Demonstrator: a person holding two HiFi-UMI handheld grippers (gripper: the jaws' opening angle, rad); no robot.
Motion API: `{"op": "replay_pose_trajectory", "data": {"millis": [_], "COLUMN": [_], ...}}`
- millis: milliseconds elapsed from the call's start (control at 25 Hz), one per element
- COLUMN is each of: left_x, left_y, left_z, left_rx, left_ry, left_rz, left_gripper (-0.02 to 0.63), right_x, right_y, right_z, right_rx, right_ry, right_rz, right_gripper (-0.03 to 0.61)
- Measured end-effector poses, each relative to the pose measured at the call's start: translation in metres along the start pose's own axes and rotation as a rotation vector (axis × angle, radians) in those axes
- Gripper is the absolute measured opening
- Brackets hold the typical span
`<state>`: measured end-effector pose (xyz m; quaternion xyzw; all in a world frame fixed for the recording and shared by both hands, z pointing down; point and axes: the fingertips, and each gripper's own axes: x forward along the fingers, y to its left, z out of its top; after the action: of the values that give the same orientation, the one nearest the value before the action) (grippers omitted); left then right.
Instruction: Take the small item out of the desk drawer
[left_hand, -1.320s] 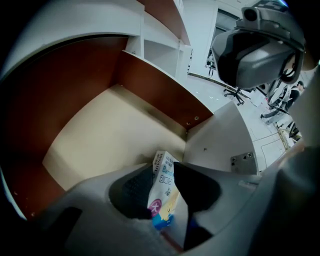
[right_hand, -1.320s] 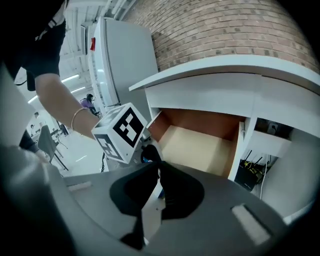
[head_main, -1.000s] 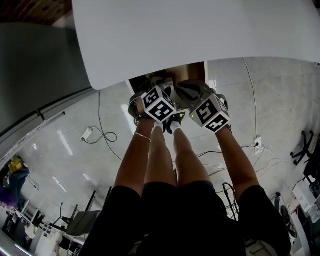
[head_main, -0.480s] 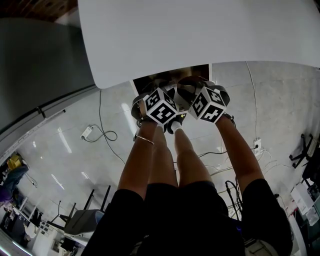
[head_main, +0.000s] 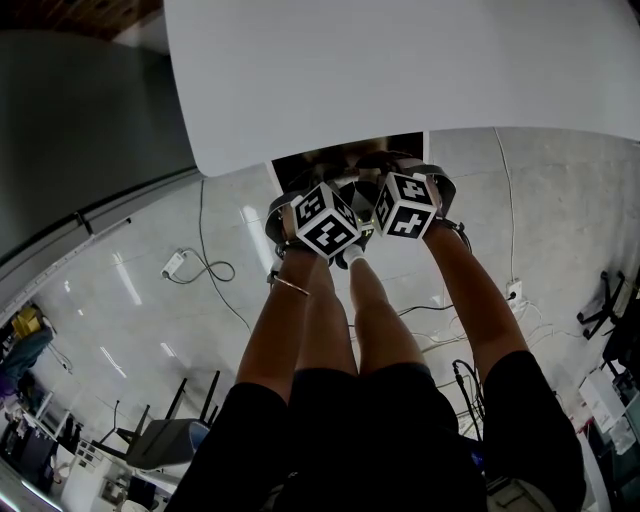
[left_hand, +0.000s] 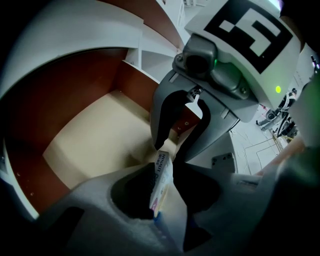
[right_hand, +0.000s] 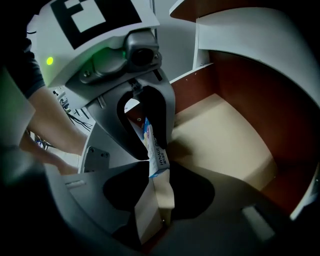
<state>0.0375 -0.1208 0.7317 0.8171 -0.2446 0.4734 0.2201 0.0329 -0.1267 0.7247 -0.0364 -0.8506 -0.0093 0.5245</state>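
The left gripper (left_hand: 165, 175) is closed on a small carton (left_hand: 159, 184), which stands edge-on between its pale jaws. The carton lies against the right-hand pad. Its other face is lost in dark shadow, so contact there is hard to confirm. The print on the carton is too small to read with certainty.

Directly opposite, nose to nose, the right gripper (right_hand: 159, 172) has just been opening its jaws. They stand wide, with the carton's other end between them but not pinched.

Beneath both grippers lies the open drawer (left_hand: 90, 145), with a cream floor and red-brown walls. Its near corner is cut off by the jaws.

In the head view the white desk top (head_main: 400, 70) hides the drawer's back part. The marker cubes (head_main: 327, 220) cover both sets of jaws and the carton altogether.
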Motion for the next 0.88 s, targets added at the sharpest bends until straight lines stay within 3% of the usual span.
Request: {"op": "replay_pose_trajectory", "data": {"millis": [600,880], "left_x": [-0.006,-0.008], "left_y": [-0.009,-0.008], "left_z": [0.0,-0.003], "left_rx": [0.016,-0.008], "left_ry": [-0.013,-0.037], "left_rz": [-0.015,-0.022], "left_gripper": [0.104,0.046], "right_x": [0.024,0.028], "right_y": [0.007,0.014], "right_z": [-0.005,-0.005], "right_rx": [-0.061,-0.11], "right_ry": [0.067,0.078], "right_rz": [0.031,0.053], "right_gripper": [0.143,0.106]}}
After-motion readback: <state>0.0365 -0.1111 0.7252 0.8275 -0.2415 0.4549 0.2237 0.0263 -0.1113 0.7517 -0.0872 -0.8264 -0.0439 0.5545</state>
